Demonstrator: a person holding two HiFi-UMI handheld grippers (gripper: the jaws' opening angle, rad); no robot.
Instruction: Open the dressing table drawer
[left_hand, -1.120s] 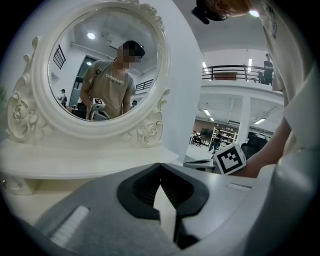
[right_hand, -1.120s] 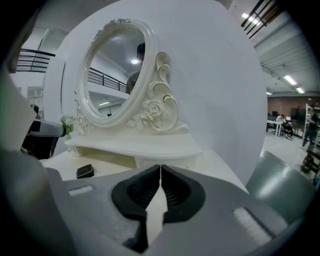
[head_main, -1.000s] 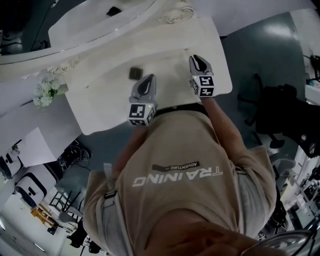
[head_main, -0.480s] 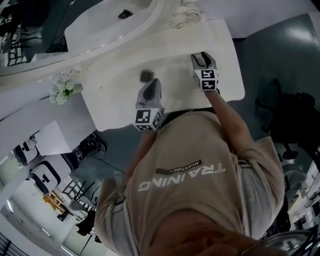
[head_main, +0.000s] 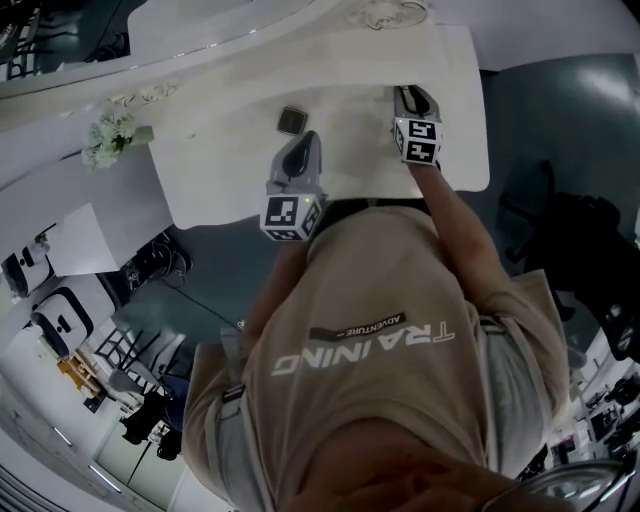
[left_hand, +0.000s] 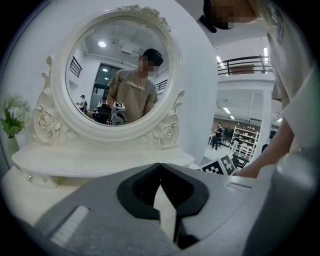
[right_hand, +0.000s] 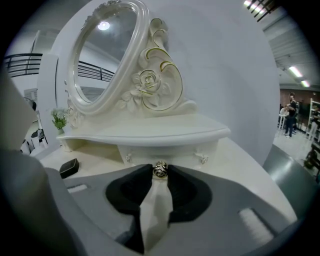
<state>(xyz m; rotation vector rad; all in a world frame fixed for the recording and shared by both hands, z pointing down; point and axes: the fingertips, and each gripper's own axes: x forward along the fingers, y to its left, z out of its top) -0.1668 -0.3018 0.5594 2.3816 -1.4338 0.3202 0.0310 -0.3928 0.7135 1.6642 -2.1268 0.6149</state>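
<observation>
The right gripper (right_hand: 160, 174) is pointing slightly down across the dressing table (right_hand: 250, 165) at the drawer (right_hand: 172, 150) under the mirror shelf. Its jaws have just been closing and are clamping the drawer knob (right_hand: 160, 169) at their tips. The left gripper (left_hand: 160, 165) is hovering over the tabletop, facing the mirror (left_hand: 117, 75), with its jaws together and nothing between them.

The white table (head_main: 230, 170) carried a small dark box (head_main: 291, 121) near its middle, flowers (head_main: 108, 137) at its back left corner, and a mirror shelf (right_hand: 150, 132) along its back edge.
</observation>
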